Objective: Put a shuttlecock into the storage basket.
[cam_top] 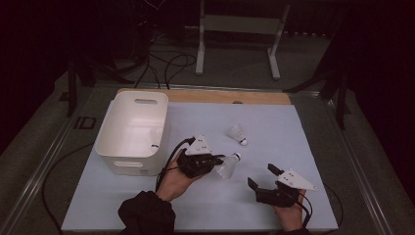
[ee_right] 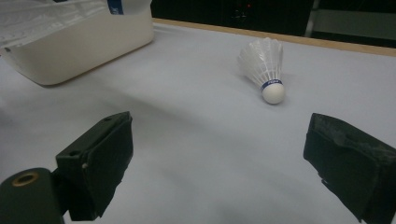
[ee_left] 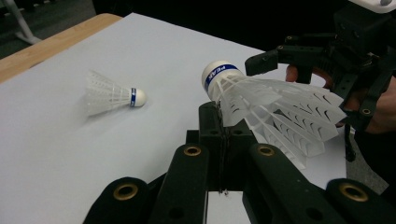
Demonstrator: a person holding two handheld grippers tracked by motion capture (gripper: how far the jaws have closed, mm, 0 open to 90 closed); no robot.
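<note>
Left gripper [cam_top: 218, 159] pinches a shuttlecock [cam_top: 228, 165]; right gripper [cam_top: 265, 177] gapes empty — spare shuttlecock [cam_top: 237, 133] at twelve o'clock, bin [cam_top: 133, 131] at nine.

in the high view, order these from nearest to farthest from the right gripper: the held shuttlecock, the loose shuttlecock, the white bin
From the right gripper:
1. Held shuttlecock, just to its left, clamped by the left gripper.
2. Loose shuttlecock, lying farther back on the table.
3. White bin, far across on the left side.
</note>
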